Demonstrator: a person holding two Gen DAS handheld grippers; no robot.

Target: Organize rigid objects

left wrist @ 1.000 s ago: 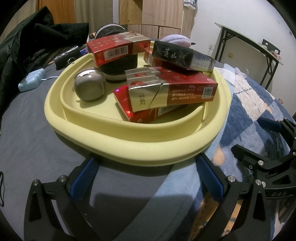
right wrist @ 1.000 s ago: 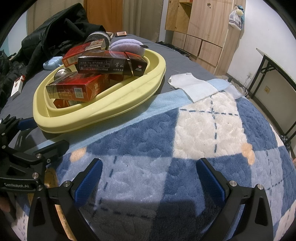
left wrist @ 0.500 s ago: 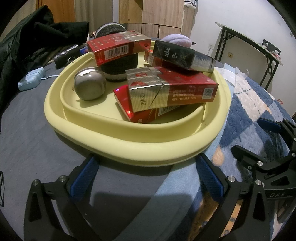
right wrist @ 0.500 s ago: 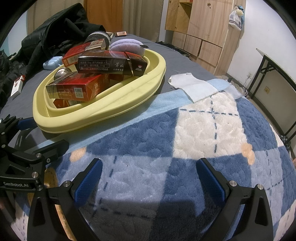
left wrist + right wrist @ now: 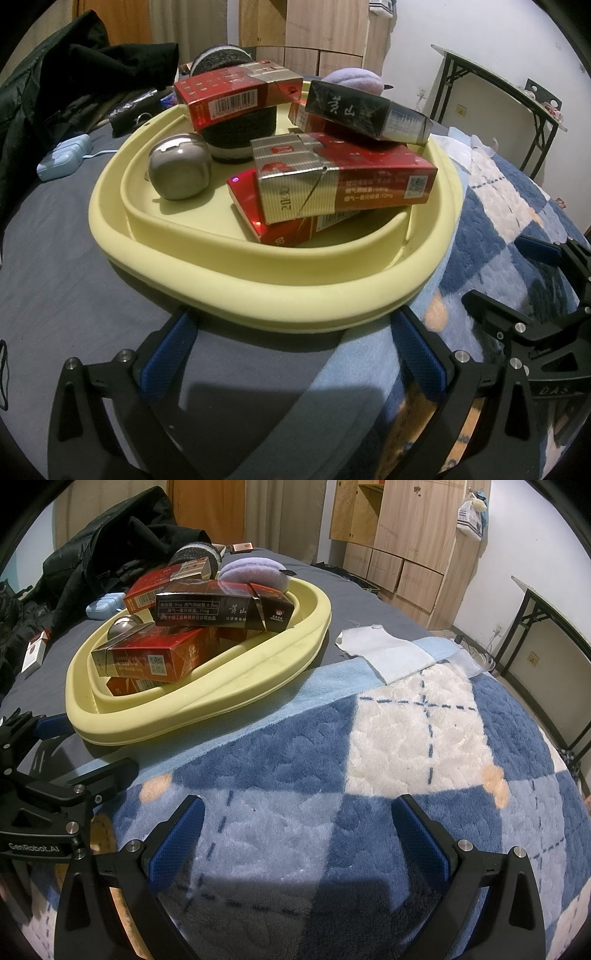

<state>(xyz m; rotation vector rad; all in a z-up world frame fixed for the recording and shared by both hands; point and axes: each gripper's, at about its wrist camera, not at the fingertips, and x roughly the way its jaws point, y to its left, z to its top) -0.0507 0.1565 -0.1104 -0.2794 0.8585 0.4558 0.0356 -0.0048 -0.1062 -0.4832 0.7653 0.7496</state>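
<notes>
On the bed, yellow tray (image 5: 236, 269) at 12 o'clock of left gripper (image 5: 295, 354): boxes, steel ball (image 5: 180, 172) piled inside. Nothing shifted over the last second. Both claws spread, empty; right gripper (image 5: 299, 838) over blanket (image 5: 406, 768). Sorting likely finished or paused.

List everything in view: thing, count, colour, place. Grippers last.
tray: 1, pale yellow, on the bed
red packs: at least 3, red and gold, stacked in tray
dark pack: 1, black, atop the stack
metal ball: 1, silver, in tray
grey roll: 1, dark grey, back of tray
purple pad: 1, lilac, far rim
blanket: 1, blue and white check, on bed
white cloth: 1, on blanket edge
blue case: 1, light blue, beside tray
left gripper: open, before tray
right gripper: open, over blanket
</notes>
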